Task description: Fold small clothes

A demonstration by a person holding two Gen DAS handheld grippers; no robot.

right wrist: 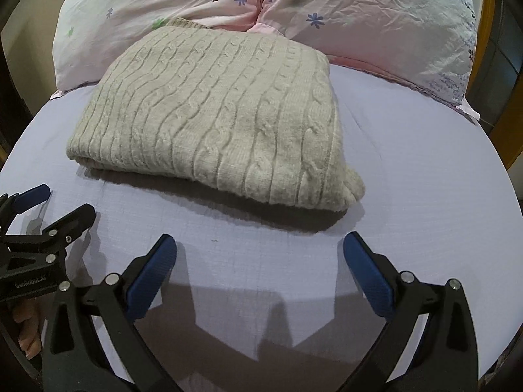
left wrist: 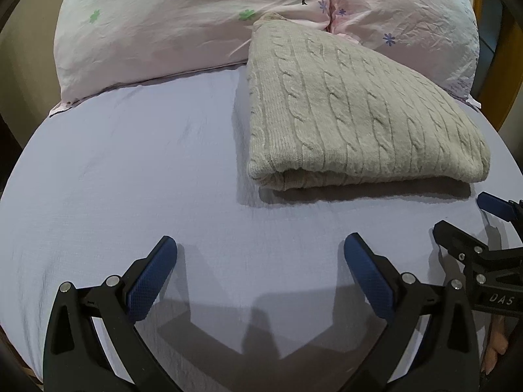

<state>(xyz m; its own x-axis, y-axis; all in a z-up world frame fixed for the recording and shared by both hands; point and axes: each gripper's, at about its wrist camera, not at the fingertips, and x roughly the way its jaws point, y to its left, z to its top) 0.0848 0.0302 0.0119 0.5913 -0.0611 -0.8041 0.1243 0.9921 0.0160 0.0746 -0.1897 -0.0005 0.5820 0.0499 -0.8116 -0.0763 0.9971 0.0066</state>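
- A cream cable-knit sweater was seen lying on the bed, already folded into a thick rectangular bundle, its far edge touching the pillows.
- The left gripper was held over bare sheet on the near side of the sweater, jaws spread wide and holding nothing.
- The right gripper was likewise held on the near side of the sweater, close to its near folded edge, jaws wide and empty.
- The fold was judged to be nearly or wholly complete; any remaining step was judged to be a tidying of the bundle.
- If a further fold were wanted, the near corners of the sweater would best be pinched through all layers at once, since the thick knit was judged likely to slip or spring open if only the top layer were taken.
- The near right corner of the sweater looked rounded and bulging, so squaring it was judged worthwhile.
- The two pillows, floral-printed, were pressed against the far edge of the sweater, and little room was left beyond it.
- The two grippers were close beside each other on the near side of the sweater, so a clash between them was judged possible.
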